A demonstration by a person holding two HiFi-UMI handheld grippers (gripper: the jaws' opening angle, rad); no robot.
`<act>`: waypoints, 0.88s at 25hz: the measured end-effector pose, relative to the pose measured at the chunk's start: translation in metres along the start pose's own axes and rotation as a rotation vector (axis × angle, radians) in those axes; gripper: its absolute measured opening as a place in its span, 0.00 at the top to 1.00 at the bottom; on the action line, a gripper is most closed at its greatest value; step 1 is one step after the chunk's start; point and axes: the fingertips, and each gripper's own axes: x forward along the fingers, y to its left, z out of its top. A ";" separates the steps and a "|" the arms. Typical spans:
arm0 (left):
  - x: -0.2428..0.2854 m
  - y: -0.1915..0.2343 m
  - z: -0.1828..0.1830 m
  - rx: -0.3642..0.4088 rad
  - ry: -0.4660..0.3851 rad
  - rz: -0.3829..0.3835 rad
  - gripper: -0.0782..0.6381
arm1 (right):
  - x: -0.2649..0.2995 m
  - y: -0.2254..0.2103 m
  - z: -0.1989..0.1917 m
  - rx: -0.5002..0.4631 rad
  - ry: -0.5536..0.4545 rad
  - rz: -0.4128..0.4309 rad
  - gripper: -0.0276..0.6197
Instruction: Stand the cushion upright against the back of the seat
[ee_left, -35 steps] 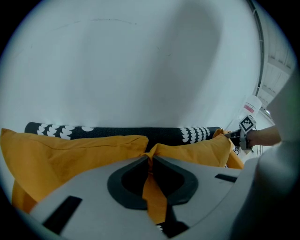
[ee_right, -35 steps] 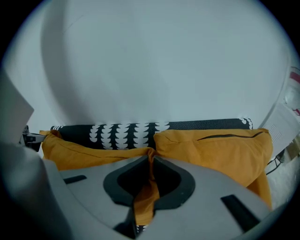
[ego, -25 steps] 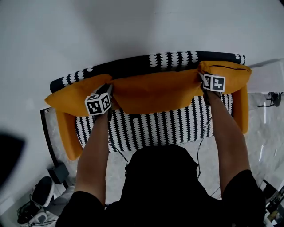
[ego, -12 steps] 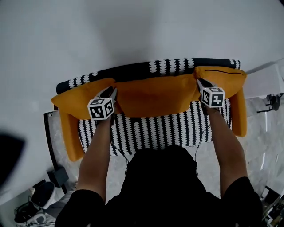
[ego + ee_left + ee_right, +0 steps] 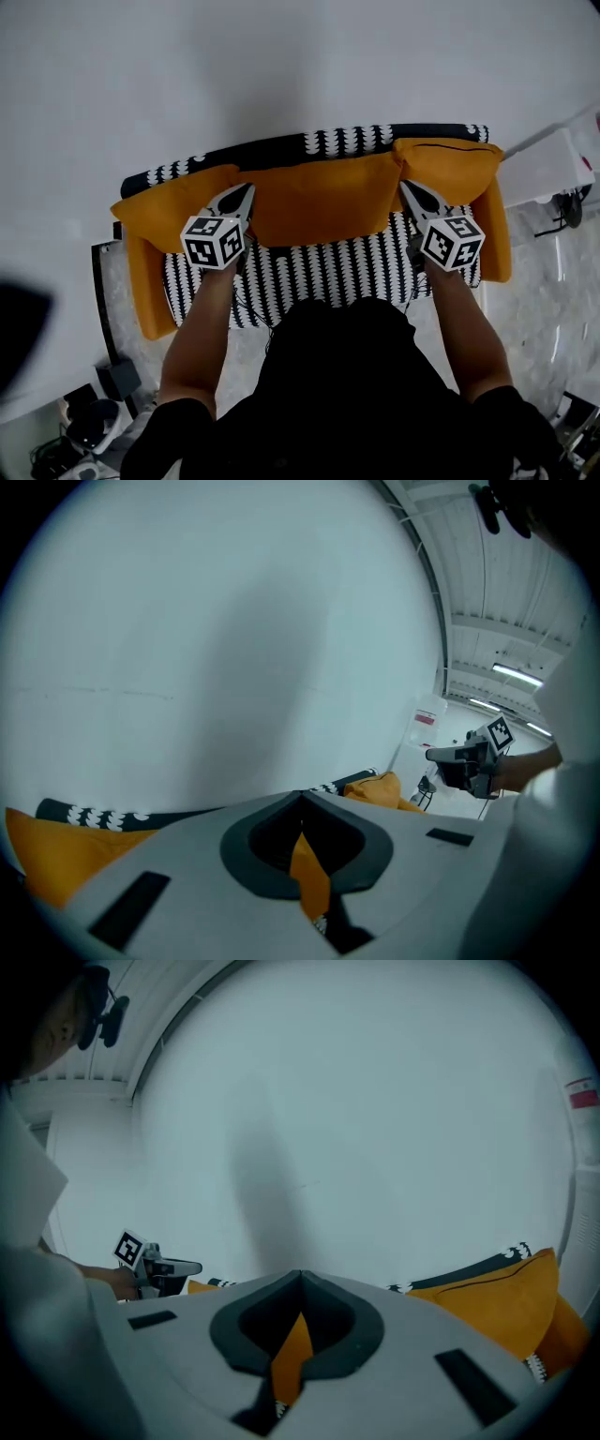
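Note:
The orange middle cushion (image 5: 319,199) stands upright against the black-and-white backrest (image 5: 281,148) of the sofa. My left gripper (image 5: 247,189) hovers just in front of its left edge, apart from it. At the cushion's right edge, my right gripper (image 5: 406,186) also hangs clear. Both pairs of jaws have just been closing and are shut with nothing between them. In the left gripper view the shut tips (image 5: 300,797) point over the sofa at the wall. The right gripper view shows the same (image 5: 300,1275). Orange fabric shows through the slot behind each pair of tips.
Two more orange cushions lean at the sofa's ends, left (image 5: 159,211) and right (image 5: 450,161). Orange armrests (image 5: 145,291) flank the patterned seat (image 5: 319,267). A white wall rises behind. A white cabinet (image 5: 553,164) stands at the right, and gear lies on the floor at the lower left (image 5: 84,422).
Both grippers let go of the middle cushion's top corners, drew back towards me and shut. The cushion stays upright against the backrest.

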 end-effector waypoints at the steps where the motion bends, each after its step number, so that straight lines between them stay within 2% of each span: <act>1: -0.005 -0.014 0.000 -0.003 -0.004 -0.019 0.87 | -0.007 0.010 0.000 -0.002 -0.002 0.021 0.90; 5: -0.031 -0.079 -0.011 0.001 -0.014 -0.096 0.87 | -0.037 0.055 -0.011 -0.024 0.002 0.114 0.90; 10: -0.066 -0.150 -0.034 -0.061 -0.047 -0.092 0.87 | -0.083 0.094 -0.028 -0.064 0.014 0.207 0.90; 15: -0.098 -0.224 -0.052 -0.109 -0.124 -0.128 0.87 | -0.147 0.109 -0.035 -0.040 -0.009 0.315 0.90; 18: -0.114 -0.267 -0.064 -0.100 -0.150 -0.130 0.87 | -0.191 0.115 -0.039 -0.023 -0.040 0.389 0.90; 22: -0.135 -0.323 -0.082 -0.061 -0.150 -0.129 0.87 | -0.243 0.119 -0.058 -0.079 -0.057 0.425 0.90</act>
